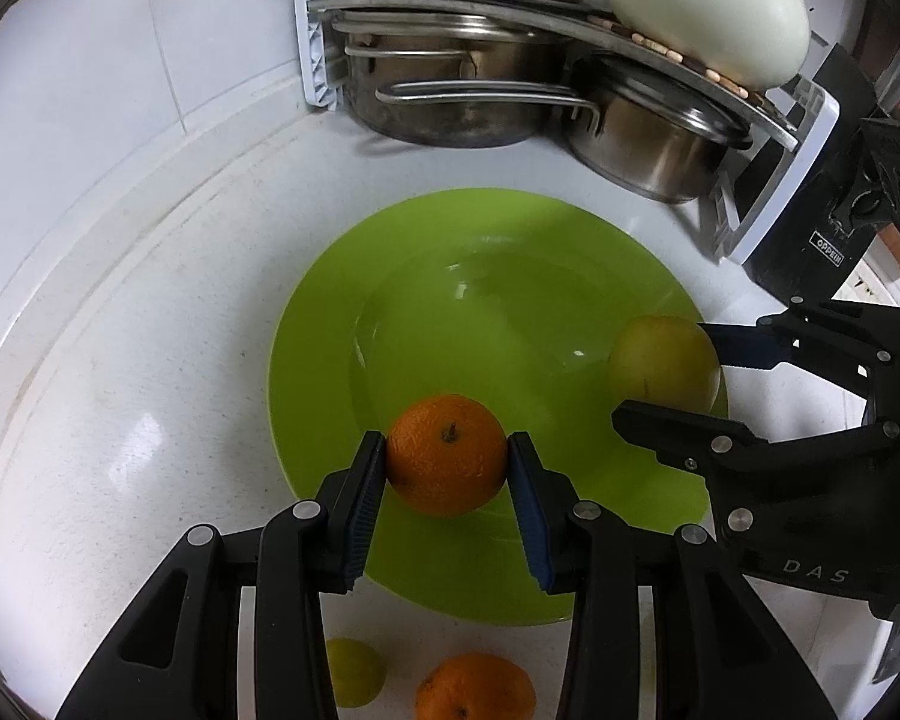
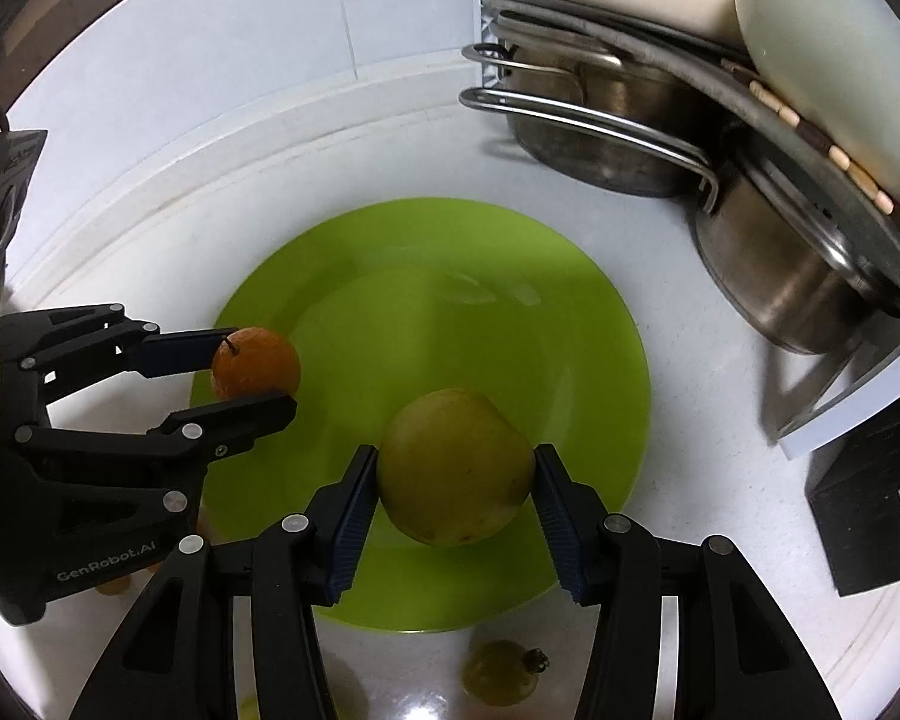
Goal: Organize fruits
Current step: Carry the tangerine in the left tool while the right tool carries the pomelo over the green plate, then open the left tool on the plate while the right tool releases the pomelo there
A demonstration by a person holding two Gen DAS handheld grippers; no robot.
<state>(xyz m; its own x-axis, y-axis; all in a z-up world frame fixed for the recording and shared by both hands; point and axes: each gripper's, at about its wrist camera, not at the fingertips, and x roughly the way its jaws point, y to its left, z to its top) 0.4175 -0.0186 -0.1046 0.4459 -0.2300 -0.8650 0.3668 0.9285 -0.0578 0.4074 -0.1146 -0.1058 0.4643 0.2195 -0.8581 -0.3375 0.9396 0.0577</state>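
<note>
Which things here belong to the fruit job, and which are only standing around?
Job:
- orange in left gripper
- yellow fruit in right gripper
- green plate
- loose orange and small green fruit on the counter

Lying about:
- pots
- rack
- black box

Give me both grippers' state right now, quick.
Left gripper: jaws closed on the orange, above the green plate.
Right gripper: jaws closed on the yellow-green fruit, above the same plate.

Bright overhead light, glare on the green plate point(image 1: 306, 360), fisheye-bent dark edges.
</note>
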